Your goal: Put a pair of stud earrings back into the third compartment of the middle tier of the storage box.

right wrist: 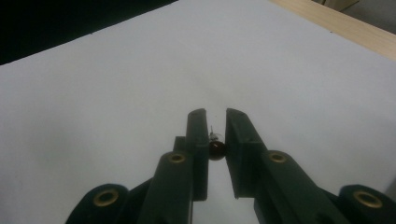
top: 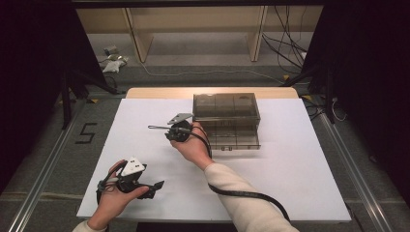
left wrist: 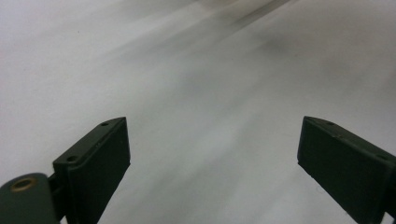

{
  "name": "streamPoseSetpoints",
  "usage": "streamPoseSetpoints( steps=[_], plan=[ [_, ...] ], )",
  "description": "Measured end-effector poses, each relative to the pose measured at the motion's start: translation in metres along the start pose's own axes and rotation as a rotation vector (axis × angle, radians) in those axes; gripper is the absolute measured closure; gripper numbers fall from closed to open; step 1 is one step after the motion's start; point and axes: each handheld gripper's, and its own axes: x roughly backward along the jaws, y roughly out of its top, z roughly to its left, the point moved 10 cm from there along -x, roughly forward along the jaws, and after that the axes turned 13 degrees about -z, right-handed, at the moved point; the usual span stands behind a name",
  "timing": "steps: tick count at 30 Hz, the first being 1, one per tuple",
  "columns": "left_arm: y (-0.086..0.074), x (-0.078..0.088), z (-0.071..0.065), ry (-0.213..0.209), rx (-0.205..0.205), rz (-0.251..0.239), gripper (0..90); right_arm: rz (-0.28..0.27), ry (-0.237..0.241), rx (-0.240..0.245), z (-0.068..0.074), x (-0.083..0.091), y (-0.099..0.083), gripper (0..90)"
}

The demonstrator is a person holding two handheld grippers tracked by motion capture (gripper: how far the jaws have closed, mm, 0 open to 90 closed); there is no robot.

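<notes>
My right gripper (right wrist: 215, 114) is shut on a small dark red round piece (right wrist: 216, 149) with a thin wire stub, pinched between its two pads above the white sheet. In the high view the right gripper (top: 153, 128) points left, just left of a smoky translucent compartment box (top: 226, 107) whose lid stands open. The piece is too small to make out there. At the front left, my left gripper (top: 155, 187) lies in the person's hand, low over the sheet. Its jaws (left wrist: 212, 140) are open wide with nothing between them.
A white sheet (top: 290, 164) covers most of the wooden table (top: 145, 92). The right gripper's black cable (top: 241, 194) trails over the sleeve toward the front edge. Beyond the table are the floor, loose cables and wooden shelf legs.
</notes>
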Motion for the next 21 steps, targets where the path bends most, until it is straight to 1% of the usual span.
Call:
streamPoseSetpoints(
  steps=[3,7,18,21],
  plan=[
    [0.0,0.0,0.0,0.0,-0.001,0.0,9.5,-0.003,-0.003,-0.002,-0.003,0.007,0.001,80.7],
    [0.0,0.0,0.0,0.001,0.002,0.001,9.5,-0.01,-0.01,-0.017,-0.008,0.014,0.001,80.7],
    [-0.001,-0.001,-0.001,0.002,0.007,0.0,9.6,-0.023,-0.017,-0.027,-0.017,0.032,0.002,80.7],
    [-0.001,-0.001,-0.001,0.001,0.003,0.002,9.6,-0.031,-0.022,-0.025,-0.022,0.039,0.002,80.7]
  ],
)
